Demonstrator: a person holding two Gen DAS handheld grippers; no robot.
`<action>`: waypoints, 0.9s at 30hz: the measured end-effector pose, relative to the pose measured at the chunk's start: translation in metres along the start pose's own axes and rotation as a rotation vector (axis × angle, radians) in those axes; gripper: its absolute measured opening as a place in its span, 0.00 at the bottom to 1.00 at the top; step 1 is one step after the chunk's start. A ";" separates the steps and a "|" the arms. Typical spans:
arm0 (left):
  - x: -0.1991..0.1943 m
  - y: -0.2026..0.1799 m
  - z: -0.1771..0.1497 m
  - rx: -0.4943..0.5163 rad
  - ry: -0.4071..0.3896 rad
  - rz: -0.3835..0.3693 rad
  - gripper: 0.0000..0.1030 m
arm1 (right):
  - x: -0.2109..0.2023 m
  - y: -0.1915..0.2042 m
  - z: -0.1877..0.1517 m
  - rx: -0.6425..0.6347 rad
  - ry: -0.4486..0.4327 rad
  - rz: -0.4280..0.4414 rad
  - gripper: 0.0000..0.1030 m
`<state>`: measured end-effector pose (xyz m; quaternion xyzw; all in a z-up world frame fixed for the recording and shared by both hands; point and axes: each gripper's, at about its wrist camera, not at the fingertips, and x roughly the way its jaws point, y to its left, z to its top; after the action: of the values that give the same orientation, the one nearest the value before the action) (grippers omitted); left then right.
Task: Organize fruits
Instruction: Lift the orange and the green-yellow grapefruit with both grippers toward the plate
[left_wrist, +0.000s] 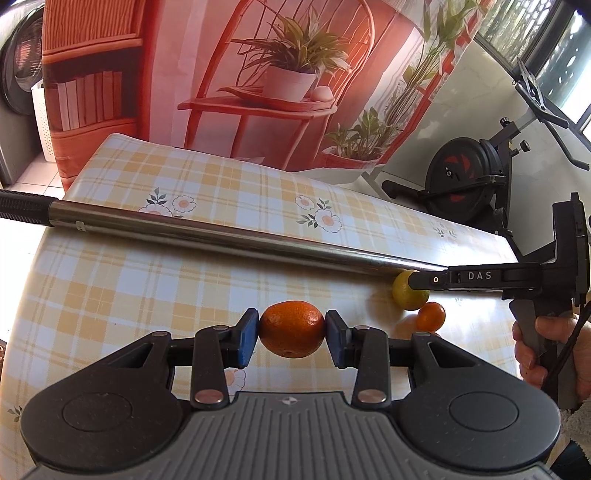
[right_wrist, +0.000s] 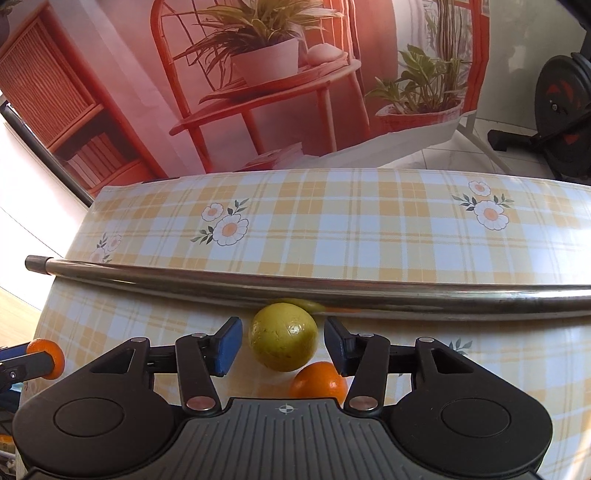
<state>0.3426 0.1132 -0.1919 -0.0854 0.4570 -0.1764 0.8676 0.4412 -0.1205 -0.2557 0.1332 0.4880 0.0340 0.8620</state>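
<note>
Left wrist: left gripper (left_wrist: 291, 328) fingers clamp orange (left_wrist: 291, 329); right gripper (right_wrist: 283, 341) fingers spread around lemon (right_wrist: 283, 336) against steel rod (right_wrist: 332, 291).

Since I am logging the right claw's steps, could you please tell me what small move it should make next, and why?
Probably close the right claw on the yellow fruit. Its pads are open on either side of that fruit with gaps showing, while the left claw already grips an orange.
</note>
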 end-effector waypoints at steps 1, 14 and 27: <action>0.002 -0.001 0.000 0.003 0.005 -0.003 0.40 | 0.002 0.000 0.001 0.002 0.005 -0.003 0.45; 0.009 -0.017 -0.005 0.050 0.044 -0.009 0.40 | 0.022 0.000 -0.003 0.047 0.070 0.011 0.42; -0.021 -0.050 -0.016 0.135 0.038 -0.022 0.40 | -0.063 0.011 -0.026 0.014 -0.004 0.036 0.42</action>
<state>0.3073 0.0749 -0.1695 -0.0281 0.4594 -0.2178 0.8606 0.3873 -0.1165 -0.2131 0.1483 0.4840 0.0460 0.8612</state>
